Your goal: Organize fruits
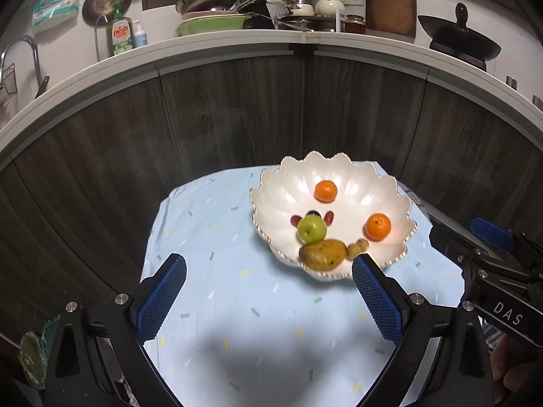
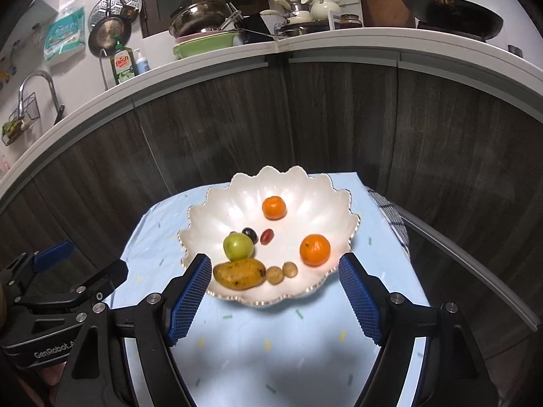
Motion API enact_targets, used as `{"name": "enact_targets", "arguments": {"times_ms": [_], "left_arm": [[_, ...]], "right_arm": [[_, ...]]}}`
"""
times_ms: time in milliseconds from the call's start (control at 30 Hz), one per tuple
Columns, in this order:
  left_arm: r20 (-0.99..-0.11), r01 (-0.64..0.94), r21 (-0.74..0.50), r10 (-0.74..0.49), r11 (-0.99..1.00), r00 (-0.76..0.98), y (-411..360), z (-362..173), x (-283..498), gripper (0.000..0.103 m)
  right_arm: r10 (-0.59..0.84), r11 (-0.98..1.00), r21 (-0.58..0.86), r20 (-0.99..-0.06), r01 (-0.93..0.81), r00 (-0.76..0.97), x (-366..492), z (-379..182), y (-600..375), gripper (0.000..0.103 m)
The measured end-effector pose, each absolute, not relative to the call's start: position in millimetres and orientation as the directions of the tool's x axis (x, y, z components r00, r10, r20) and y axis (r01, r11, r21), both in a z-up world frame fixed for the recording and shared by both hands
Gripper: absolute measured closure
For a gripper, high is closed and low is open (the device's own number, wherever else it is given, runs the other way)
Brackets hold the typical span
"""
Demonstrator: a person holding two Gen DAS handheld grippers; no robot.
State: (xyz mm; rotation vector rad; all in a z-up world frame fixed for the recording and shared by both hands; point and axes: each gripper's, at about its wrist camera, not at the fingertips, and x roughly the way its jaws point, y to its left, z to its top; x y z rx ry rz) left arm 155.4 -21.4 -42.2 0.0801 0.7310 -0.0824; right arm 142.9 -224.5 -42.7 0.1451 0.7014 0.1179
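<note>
The fruits all sit in the white bowl (image 2: 210, 200), a glossy scalloped dish with a beaded rim that rests on the pale blue cloth (image 2: 305, 339) covering the tabletop. Inside it we see a smooth green apple (image 2: 238, 246), a speckled yellow mango (image 2: 239, 274) just in front of it near the rim, two dimpled oranges (image 2: 315, 249) well apart, a dark grape and a red grape (image 2: 266, 236) behind the apple, and two small tan round fruits (image 2: 274, 274) beside the mango. Our left gripper (image 1: 268, 298) hangs above the cloth with its blue ribbed pads spread wide and nothing between them; our right gripper (image 2: 271, 302) is also open and empty, framing the bowl's near edge. From here, we judge the chief risk is a gripper finger catching the bowl's thin flared rim and tipping or sliding it on the loose cloth, which would send the round fruits rolling. The soft mango could bruise under a hard squeeze, and the small grapes could slip from the pads.
</note>
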Motion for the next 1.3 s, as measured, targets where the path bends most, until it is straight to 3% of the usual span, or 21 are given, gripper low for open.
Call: {"name": "enact_targets", "arguments": {"times_ms": [800,1300], "left_arm": [[-0.668,0.052,0.059,0.001,0.997,0.744,-18.1,-58.8,43.2,0.003],[-0.656,0.033,0.079,0.027,0.996,0.755,-12.3,-56.1,15.2,0.001]], "right_arm": [[0.092,0.987,0.157,-0.661,0.018,0.744,36.1,-55.6,-237.3,0.023],[0.064,0.994,0.106,-0.645,0.006,0.761,8.8,-50.4,-232.6,0.023]]}}
